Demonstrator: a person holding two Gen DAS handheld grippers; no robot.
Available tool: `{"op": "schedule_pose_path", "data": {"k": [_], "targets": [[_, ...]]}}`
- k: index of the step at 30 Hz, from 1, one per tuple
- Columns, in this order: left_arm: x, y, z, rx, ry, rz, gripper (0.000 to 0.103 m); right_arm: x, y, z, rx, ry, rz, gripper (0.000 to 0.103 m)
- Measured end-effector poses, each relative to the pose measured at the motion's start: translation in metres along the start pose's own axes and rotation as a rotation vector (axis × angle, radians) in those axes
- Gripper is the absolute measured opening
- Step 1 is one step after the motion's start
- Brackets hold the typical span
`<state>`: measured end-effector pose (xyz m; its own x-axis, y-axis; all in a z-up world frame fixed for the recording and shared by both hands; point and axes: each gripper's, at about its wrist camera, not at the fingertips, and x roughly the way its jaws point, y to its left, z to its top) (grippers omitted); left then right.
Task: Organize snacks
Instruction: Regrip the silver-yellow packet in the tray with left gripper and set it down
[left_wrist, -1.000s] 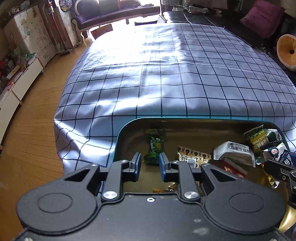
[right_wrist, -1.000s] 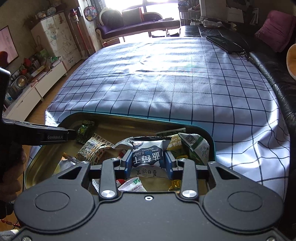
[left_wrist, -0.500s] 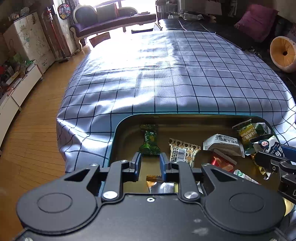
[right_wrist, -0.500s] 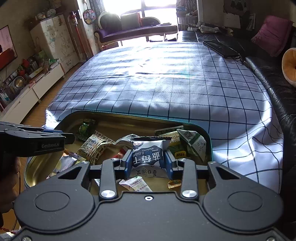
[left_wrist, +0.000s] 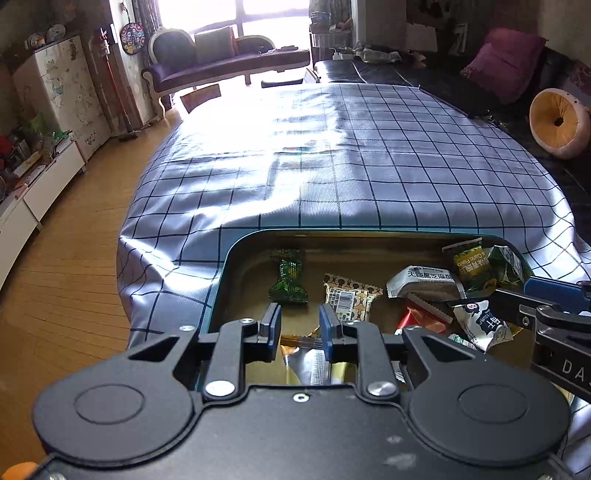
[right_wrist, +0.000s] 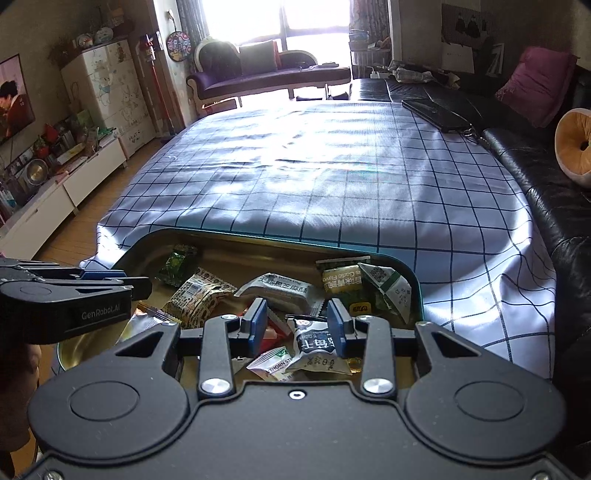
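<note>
Both grippers hang over a gold-lined metal tray (left_wrist: 236, 258) that sits at the near edge of a table under a blue checked tablecloth (left_wrist: 369, 177), and the snacks to be organized lie loose inside it. The left gripper (left_wrist: 298, 325) has its jaws drawn close with only a narrow gap, and nothing is pinched between the pads; below it lie an orange-edged silver foil packet (left_wrist: 308, 360) and, further on, a green twist-wrapped candy (left_wrist: 288, 280) and a beige patterned packet with a barcode (left_wrist: 349, 299). The right gripper (right_wrist: 297, 325) stands at about half spread around a white-and-dark-blue milk snack packet (right_wrist: 314, 343), whose top sits up between the pads; the right pad looks to be against it, while whether the left pad touches cannot be told, so a firm pinch is not certain. Judging by this, the right side is taking that packet out of the crowded right-hand pile, where a white sesame crisp packet (right_wrist: 284, 290), a yellow-green garlic-flavour packet (right_wrist: 341, 278) and a red wrapper (left_wrist: 421, 317) overlap. The left half of the tray is sparser, which probably leaves room for sorting.
</note>
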<state>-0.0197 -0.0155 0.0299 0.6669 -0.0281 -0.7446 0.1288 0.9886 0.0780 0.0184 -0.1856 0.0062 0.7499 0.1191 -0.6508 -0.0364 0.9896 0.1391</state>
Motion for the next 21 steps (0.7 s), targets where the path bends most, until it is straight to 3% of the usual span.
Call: {"op": "schedule_pose_path", "data": {"k": [10, 21], "targets": [[-0.011, 0.005, -0.011, -0.051, -0.029, 0.000, 0.023, -0.015, 0.011, -0.010, 0.010, -0.088, -0.029, 0.045], [-0.021, -0.004, -0.021, -0.067, -0.068, -0.005, 0.024, -0.025, 0.013, -0.022, 0.047, -0.117, -0.094, 0.045]]}}
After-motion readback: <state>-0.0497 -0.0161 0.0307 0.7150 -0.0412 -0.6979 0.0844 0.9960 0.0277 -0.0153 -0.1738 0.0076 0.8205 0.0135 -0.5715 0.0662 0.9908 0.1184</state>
